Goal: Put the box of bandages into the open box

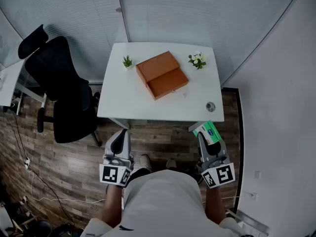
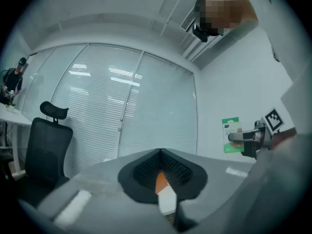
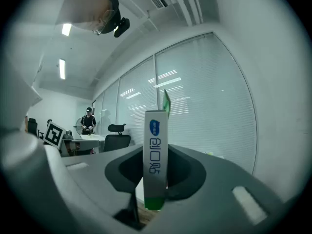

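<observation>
The open box (image 1: 162, 74), orange-brown with its lid folded back, lies in the middle of the white table (image 1: 123, 98). My right gripper (image 1: 207, 139) hovers below the table's near right corner, shut on the bandage box (image 1: 209, 131), which is white and green with a blue logo. In the right gripper view that bandage box (image 3: 156, 155) stands upright, clamped between the jaws of the right gripper (image 3: 155, 182). My left gripper (image 1: 118, 143) is over the floor by the table's near left corner. The left gripper (image 2: 160, 154) is shut and holds nothing. The bandage box (image 2: 230, 134) also shows there, far right.
A black office chair (image 1: 64, 93) stands left of the table. On the table are a small green plant (image 1: 128, 61), a pot of white flowers (image 1: 198, 59) and a small round object (image 1: 211, 106). Window blinds run behind the table. Cables (image 1: 29, 169) lie on the wood floor.
</observation>
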